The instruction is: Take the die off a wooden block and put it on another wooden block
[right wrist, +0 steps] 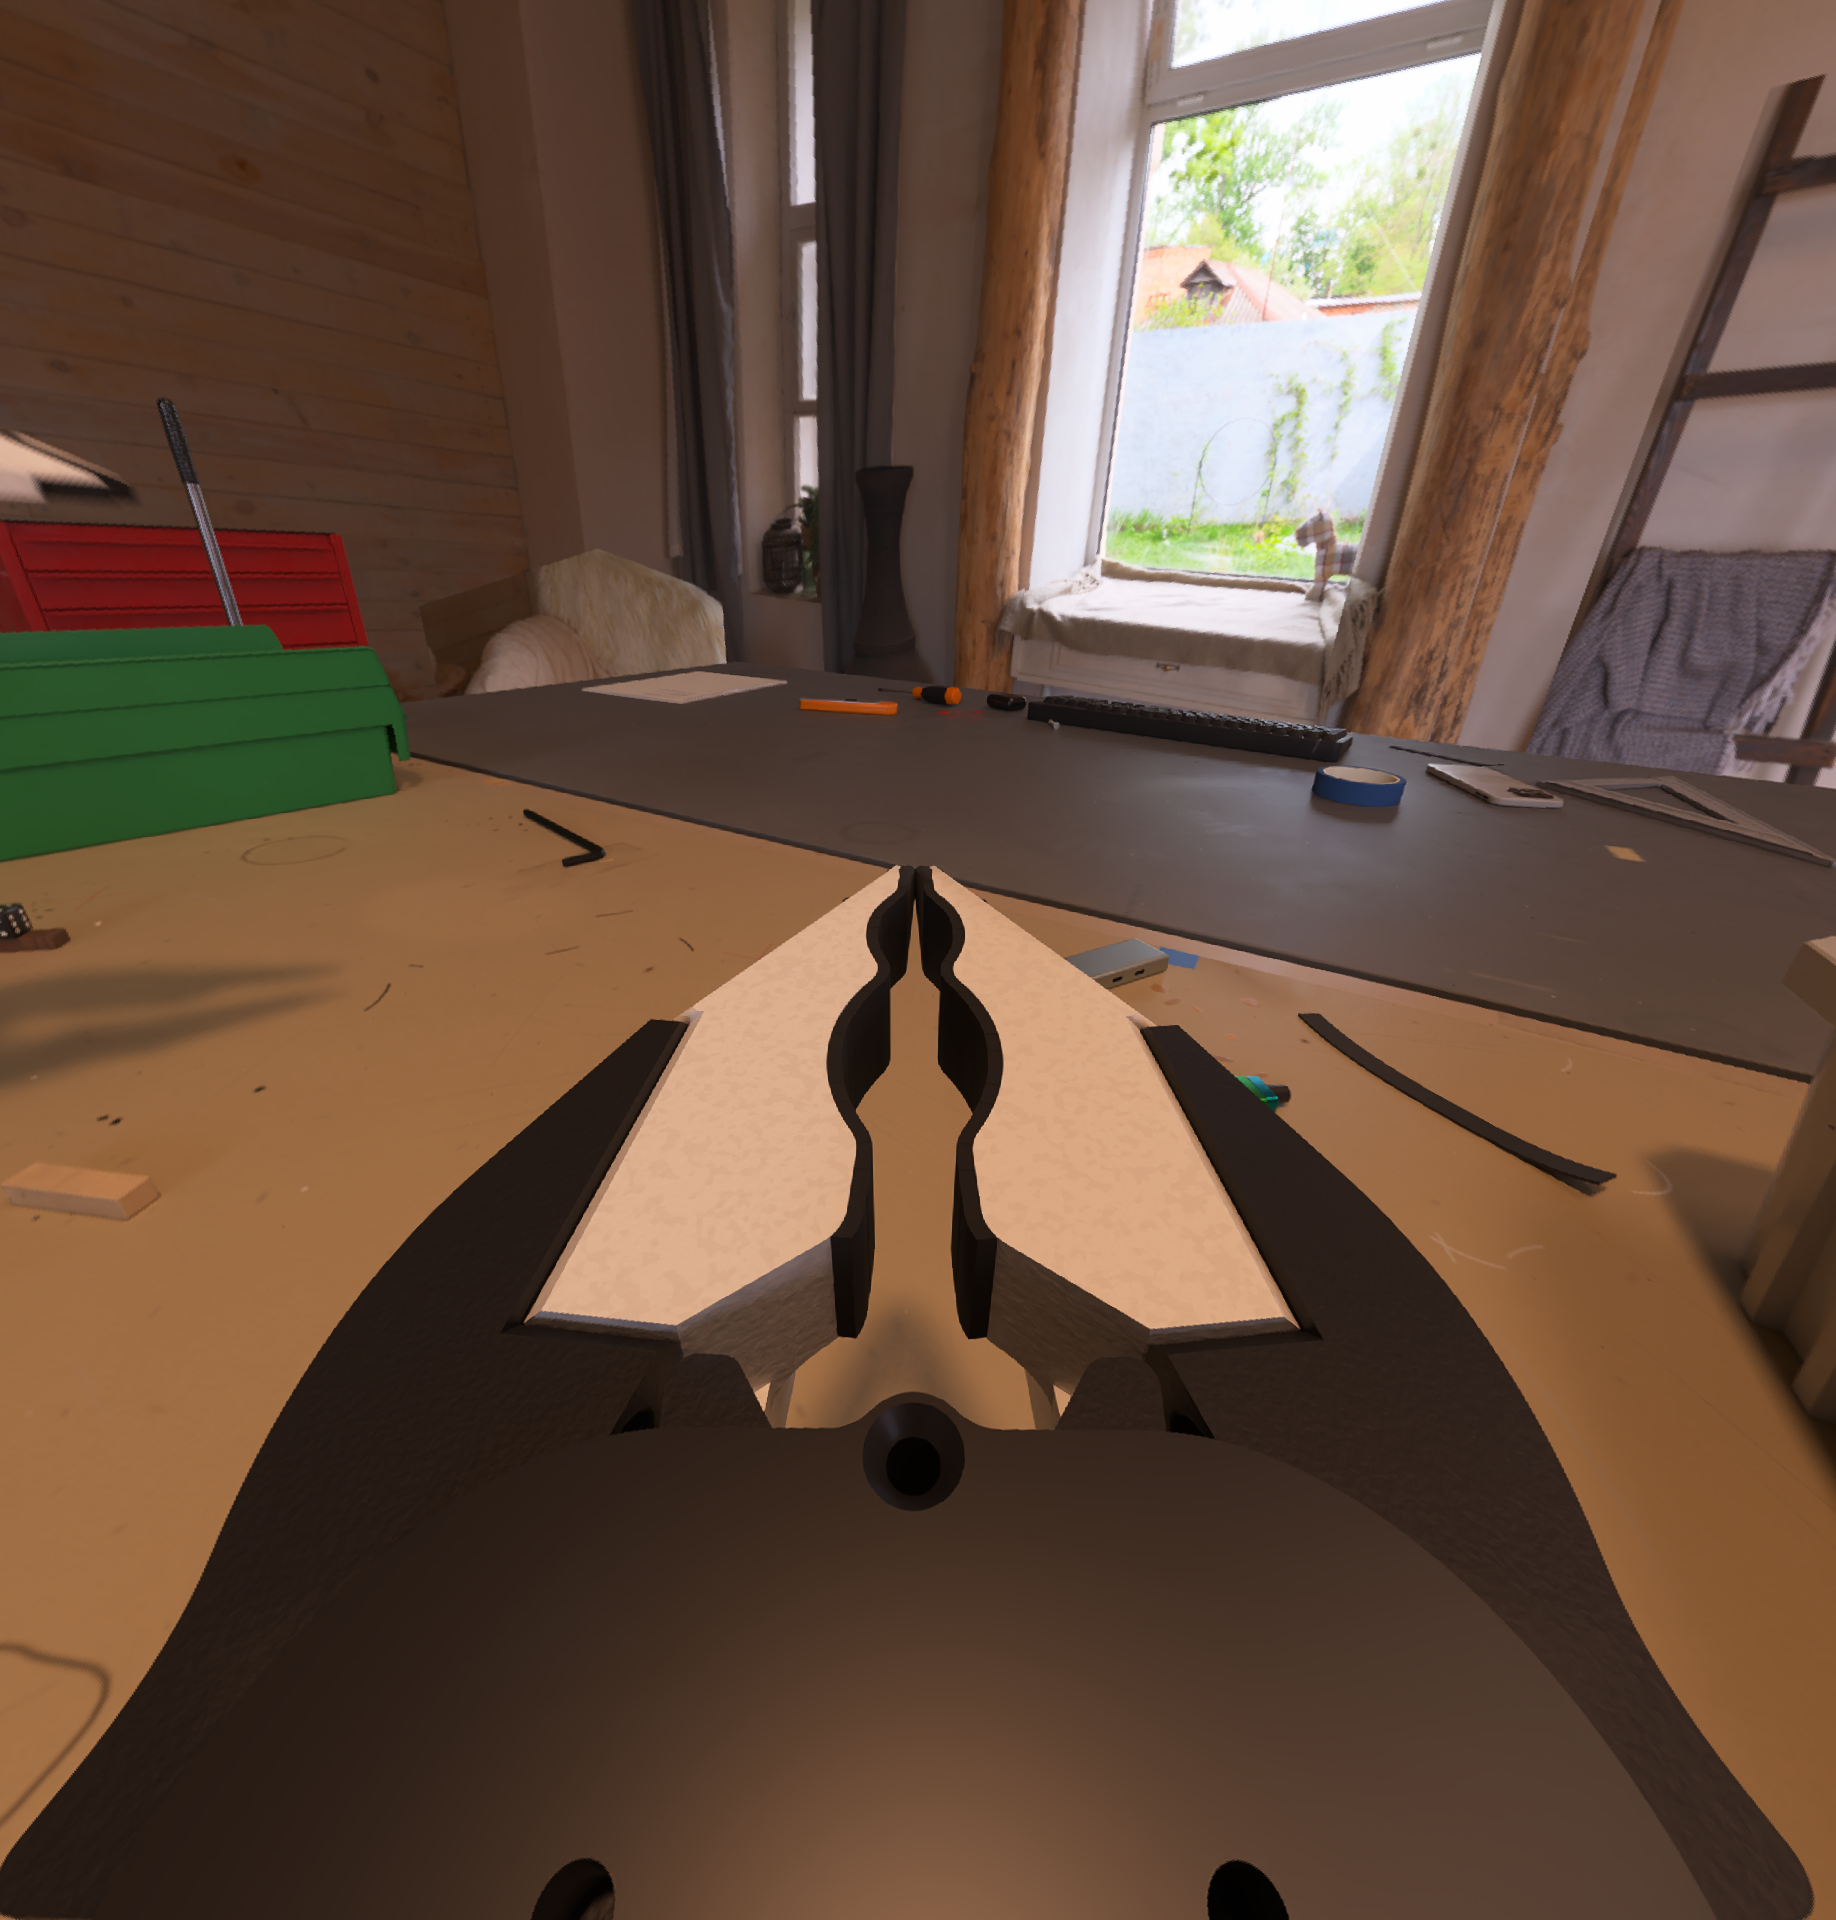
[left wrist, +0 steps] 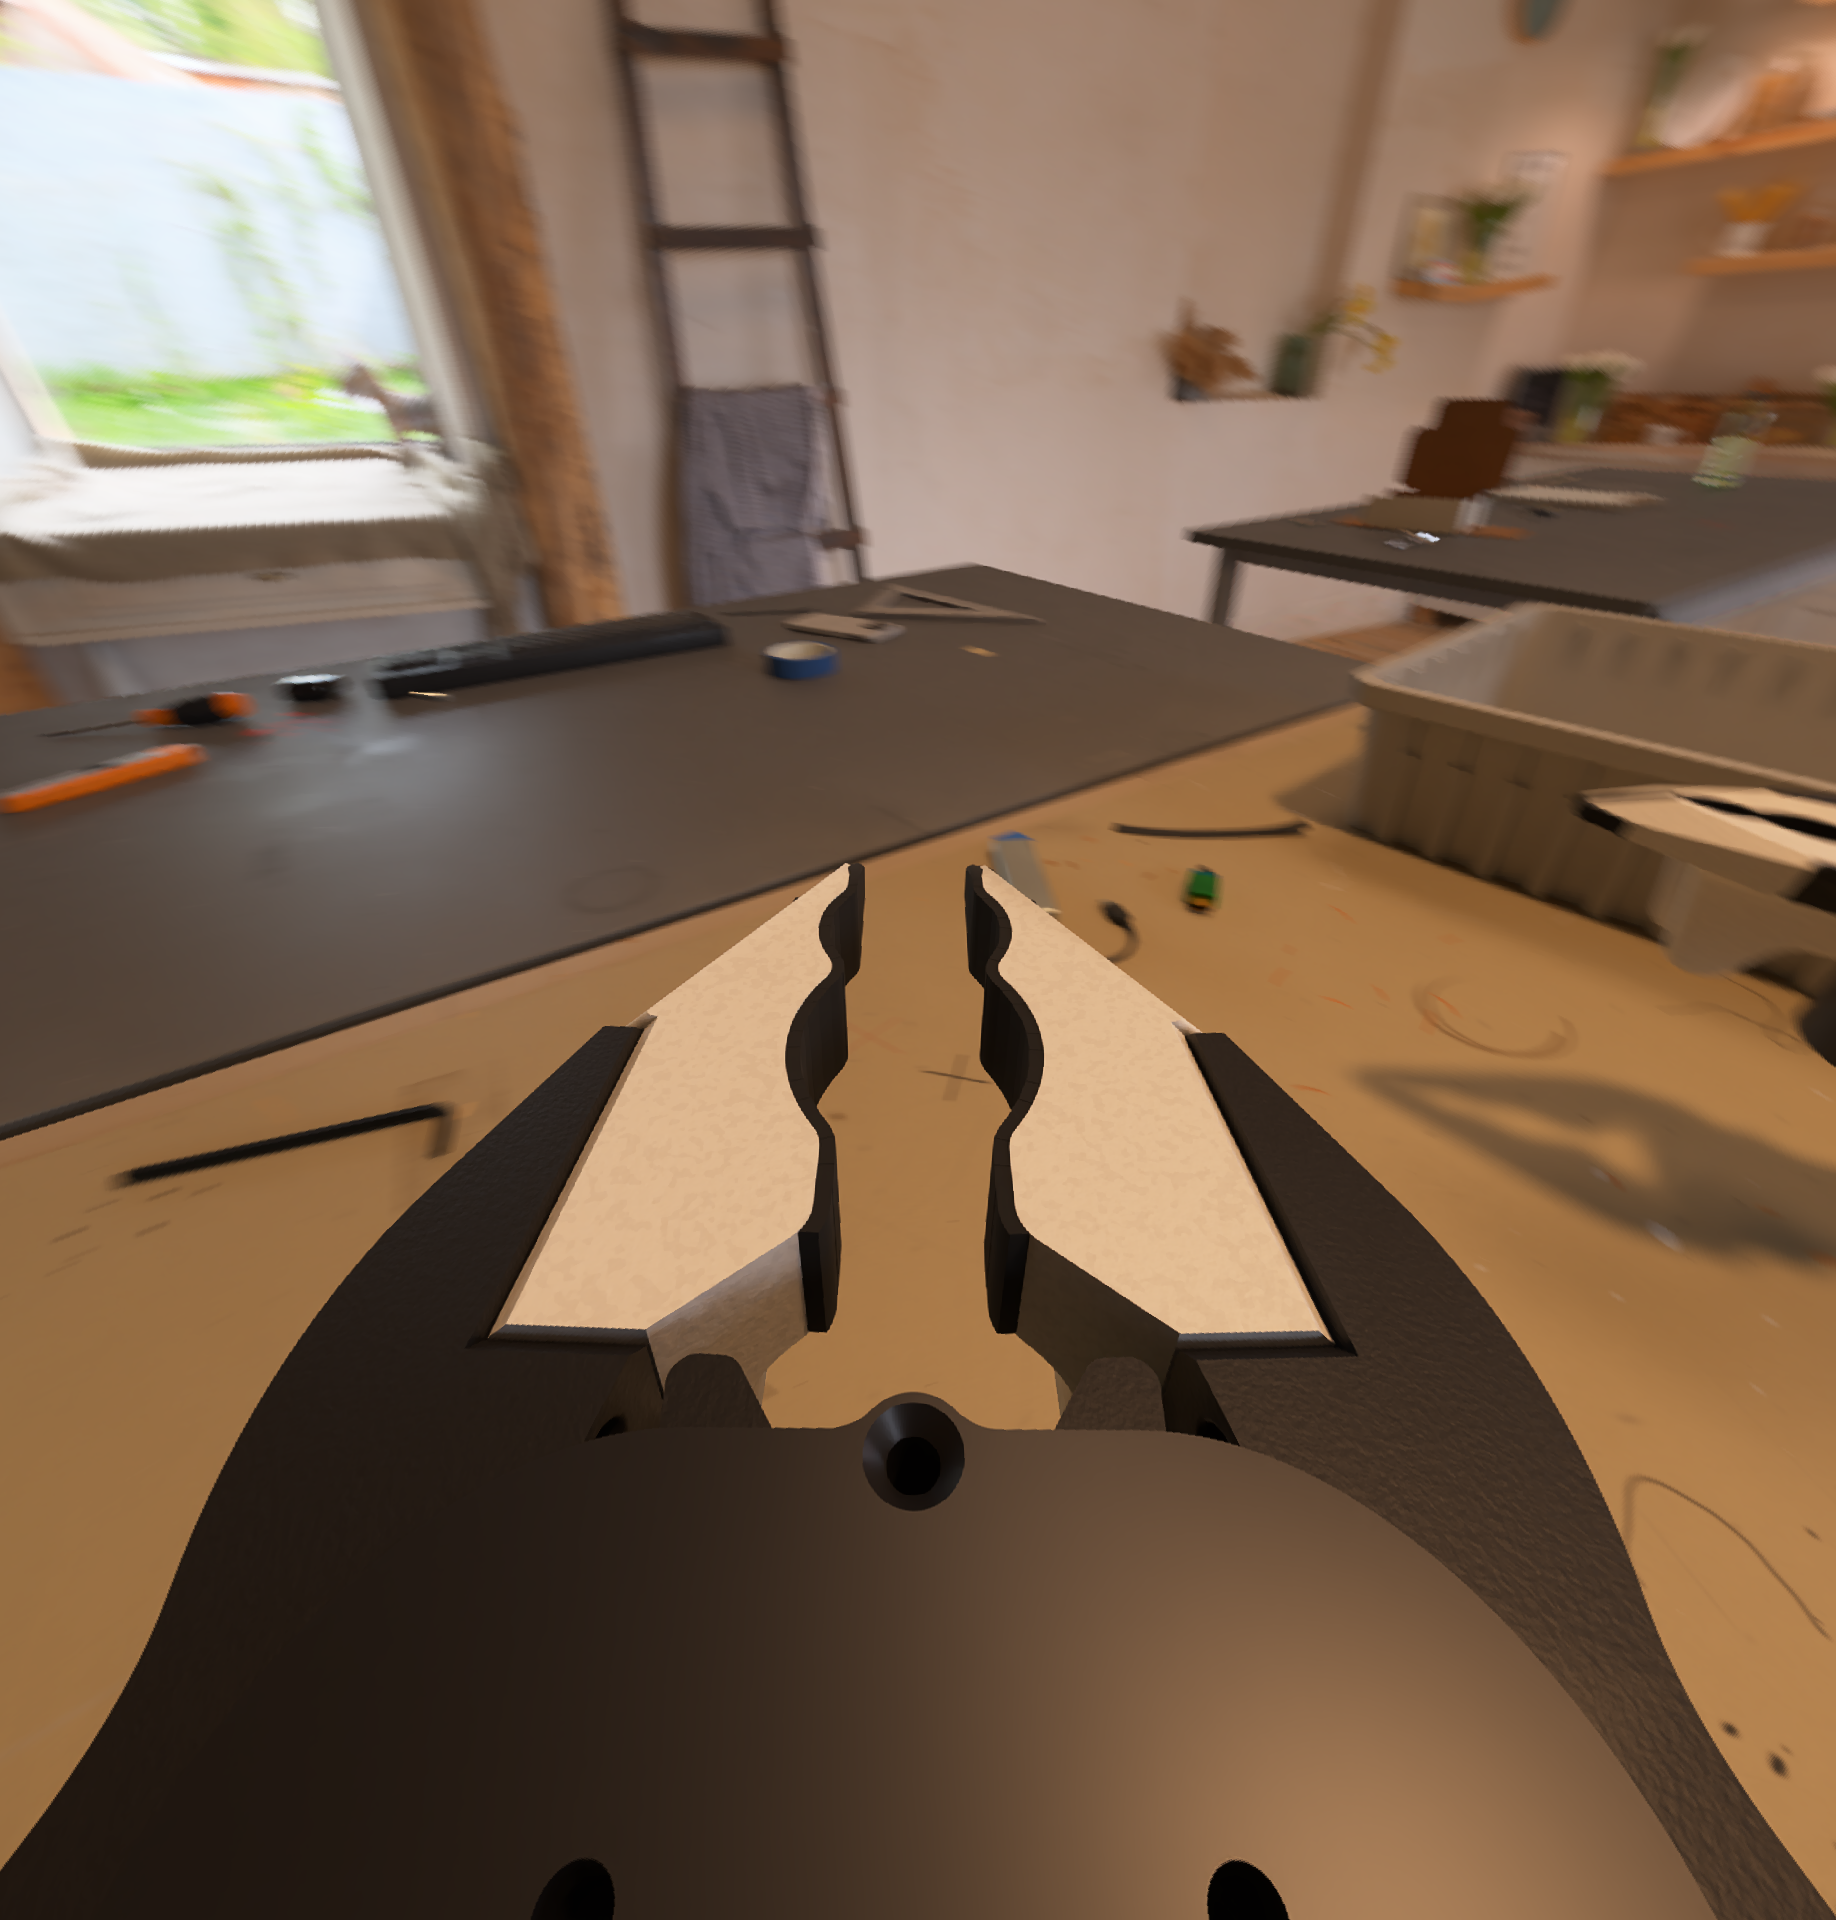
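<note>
In the right wrist view a black die with white pips [right wrist: 0,921] sits on a dark wooden block [right wrist: 15,941] at the far left of the tan table. A pale wooden block [right wrist: 81,1190] lies nearer, at the left, bare on top. My right gripper [right wrist: 915,878] is shut and empty, pointing away from both blocks towards the dark table. My left gripper [left wrist: 913,883] is open and empty above the tan table; its view shows neither die nor blocks. The right gripper shows at the right edge of the left wrist view [left wrist: 1745,842]. The left gripper's tip shows at the left edge of the right wrist view [right wrist: 20,468].
A green box [right wrist: 166,727] and a red box [right wrist: 176,577] stand at the back left. A grey bin [left wrist: 1620,727] stands at the right. A hex key [right wrist: 571,836], a black strip [right wrist: 1454,1107], a grey hub [right wrist: 1120,961] and a small green piece [left wrist: 1201,886] lie on the tan table. A dark table [right wrist: 1101,821] carries tools.
</note>
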`<state>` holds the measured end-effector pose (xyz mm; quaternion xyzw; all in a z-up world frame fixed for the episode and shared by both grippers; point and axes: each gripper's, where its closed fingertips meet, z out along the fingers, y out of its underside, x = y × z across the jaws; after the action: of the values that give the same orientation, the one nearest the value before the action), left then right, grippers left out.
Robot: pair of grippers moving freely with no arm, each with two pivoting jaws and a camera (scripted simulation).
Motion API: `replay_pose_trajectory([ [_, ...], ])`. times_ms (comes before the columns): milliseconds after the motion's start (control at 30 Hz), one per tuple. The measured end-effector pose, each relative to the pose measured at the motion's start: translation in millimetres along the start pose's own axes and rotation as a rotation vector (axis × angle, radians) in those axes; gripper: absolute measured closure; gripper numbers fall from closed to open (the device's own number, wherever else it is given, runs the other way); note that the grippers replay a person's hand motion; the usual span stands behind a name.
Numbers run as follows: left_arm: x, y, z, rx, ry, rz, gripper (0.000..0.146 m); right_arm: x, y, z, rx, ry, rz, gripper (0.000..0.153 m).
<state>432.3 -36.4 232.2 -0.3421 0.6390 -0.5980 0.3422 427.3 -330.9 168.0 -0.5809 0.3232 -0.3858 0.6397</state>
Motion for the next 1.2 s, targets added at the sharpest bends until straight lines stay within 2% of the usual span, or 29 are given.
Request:
replay_pose_trajectory([
  [133,-83.1,-24.6,-68.4,-0.012,-0.279,0.022,0.127,4.2,5.2,-11.8,-0.019,-0.014,-0.016,0.153],
  [267,-151.9,6.7,-119.5,-0.355,-0.354,-0.034,0.126,8.0,9.6,-18.9,-0.029,-0.032,0.005,0.153],
  [367,-182.5,59.8,-143.0,-0.716,-0.334,-0.017,0.121,7.5,8.6,-18.0,-0.023,-0.042,0.041,0.153],
  [467,-196.6,114.6,-159.8,-1.036,-0.268,0.045,0.119,5.6,7.7,-18.7,-0.018,-0.04,0.008,0.153],
  [533,-199.2,144.7,-166.7,-1.209,-0.194,0.074,0.115,4.8,9.0,-18.5,-0.022,-0.039,-0.004,0.153],
  [633,-201.3,175.3,-168.7,-1.384,-0.106,0.134,0.107,3.9,14.1,-16.7,-0.042,-0.043,-0.003,0.153],
  [767,-207.4,199.8,-166.9,-1.539,-0.025,0.215,0.1,3.5,20.3,-14.9,-0.064,-0.044,-0.011,0.153],
  [967,-216.4,221.9,-169.4,-1.692,0.052,0.228,0.098,4.3,29.5,-12.3,-0.098,-0.05,-0.009,0.153],
  [1067,-218.3,227.5,-170.3,-1.734,0.073,0.237,0.107,4.0,33.1,-11.1,-0.112,-0.055,-0.003,0.153],
  [1200,-216.5,228.4,-165.5,-1.738,0.088,0.237,0.13,2.6,36.4,-10.0,-0.124,-0.063,-0.001,0.153],
])
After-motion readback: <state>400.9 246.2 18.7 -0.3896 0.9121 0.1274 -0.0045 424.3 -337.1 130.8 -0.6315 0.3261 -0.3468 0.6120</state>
